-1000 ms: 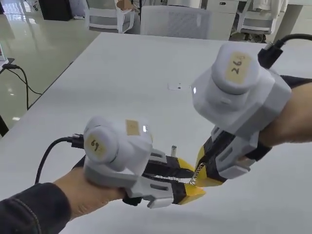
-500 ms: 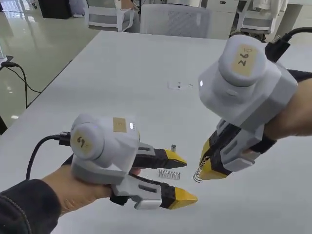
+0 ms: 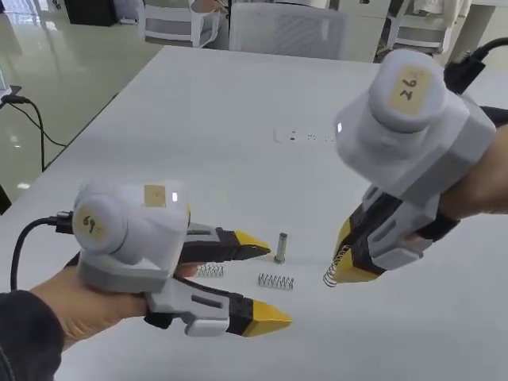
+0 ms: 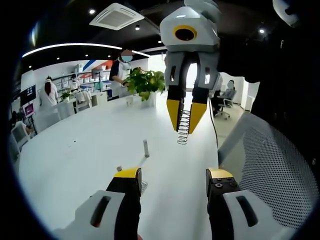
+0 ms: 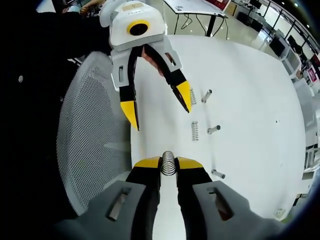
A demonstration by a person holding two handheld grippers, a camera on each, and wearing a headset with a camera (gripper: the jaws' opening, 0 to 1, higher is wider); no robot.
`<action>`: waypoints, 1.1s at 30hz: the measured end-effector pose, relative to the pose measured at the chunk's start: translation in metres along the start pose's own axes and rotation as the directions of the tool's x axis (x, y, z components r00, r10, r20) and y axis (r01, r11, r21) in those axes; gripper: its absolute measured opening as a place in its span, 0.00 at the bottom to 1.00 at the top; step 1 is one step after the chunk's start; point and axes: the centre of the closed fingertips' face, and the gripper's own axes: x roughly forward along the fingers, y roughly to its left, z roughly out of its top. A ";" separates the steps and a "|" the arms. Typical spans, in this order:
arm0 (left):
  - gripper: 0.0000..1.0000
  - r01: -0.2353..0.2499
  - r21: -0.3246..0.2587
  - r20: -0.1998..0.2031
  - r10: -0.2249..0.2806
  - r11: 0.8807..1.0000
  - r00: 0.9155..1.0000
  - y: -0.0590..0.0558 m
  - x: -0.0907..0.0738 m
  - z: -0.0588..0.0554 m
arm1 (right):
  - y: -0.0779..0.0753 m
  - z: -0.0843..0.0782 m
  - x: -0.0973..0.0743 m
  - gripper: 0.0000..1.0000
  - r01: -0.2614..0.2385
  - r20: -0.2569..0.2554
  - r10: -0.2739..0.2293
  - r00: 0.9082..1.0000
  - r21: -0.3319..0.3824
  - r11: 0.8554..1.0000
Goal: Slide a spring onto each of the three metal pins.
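Clamping right gripper (image 3: 337, 274): jaws pinching held spring (image 3: 335, 266), right of upright pin (image 3: 280, 247)
Left gripper (image 3: 276, 286): jaws spread, left of pin
Loose spring (image 3: 275, 281): just beside pin
Second spring (image 3: 210, 271): farther left of pin

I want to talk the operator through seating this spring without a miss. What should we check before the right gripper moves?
1. Spring gripped: ok. The right gripper is shut on the held spring, whose end sticks out past the jaws.
2. Pin ready: ok. The nearest pin stands upright and bare.
3. Spring lined up over the pin: not ok. It hangs off to the pin's side.
4. Left gripper out of the way: cannot tell. It is open and empty, with one jaw tip close to the pin.
5. Loose springs clear: ok. Two lie flat on the table, apart from the pin.
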 end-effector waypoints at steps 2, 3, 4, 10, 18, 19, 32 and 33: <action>0.52 -0.014 -0.006 0.000 0.014 1.000 1.000 0.003 -0.003 -0.002 | -0.003 -0.001 -0.001 0.13 0.004 0.000 -0.004 1.000 0.004 1.000; 0.52 -0.019 -0.009 -0.002 0.019 1.000 1.000 0.004 -0.005 -0.003 | -0.004 -0.002 -0.001 0.13 0.007 -0.002 -0.007 1.000 0.006 1.000; 0.53 -0.028 -0.013 -0.001 0.028 1.000 1.000 0.006 -0.007 -0.005 | -0.005 -0.003 -0.001 0.13 0.010 -0.002 -0.010 1.000 0.007 1.000; 0.56 -0.074 -0.039 -0.004 0.074 0.996 0.997 0.014 -0.018 -0.013 | -0.009 -0.006 -0.004 0.13 0.022 -0.006 -0.022 1.000 0.017 1.000; 0.59 -0.137 -0.066 -0.002 0.137 0.988 0.991 0.027 -0.033 -0.022 | -0.019 -0.012 -0.007 0.13 0.037 -0.013 -0.037 0.999 0.037 0.999; 0.59 -0.146 -0.072 -0.001 0.147 0.987 0.989 0.029 -0.036 -0.024 | -0.020 -0.013 -0.008 0.13 0.038 -0.013 -0.038 0.999 0.040 0.998; 0.65 -0.241 -0.121 -0.005 0.242 0.963 0.970 0.046 -0.056 -0.037 | -0.043 -0.022 -0.019 0.13 0.075 -0.015 -0.074 0.997 0.083 0.994; 0.65 -0.244 -0.123 -0.005 0.245 0.962 0.970 0.046 -0.056 -0.037 | -0.045 -0.023 -0.019 0.13 0.078 -0.018 -0.077 0.997 0.085 0.993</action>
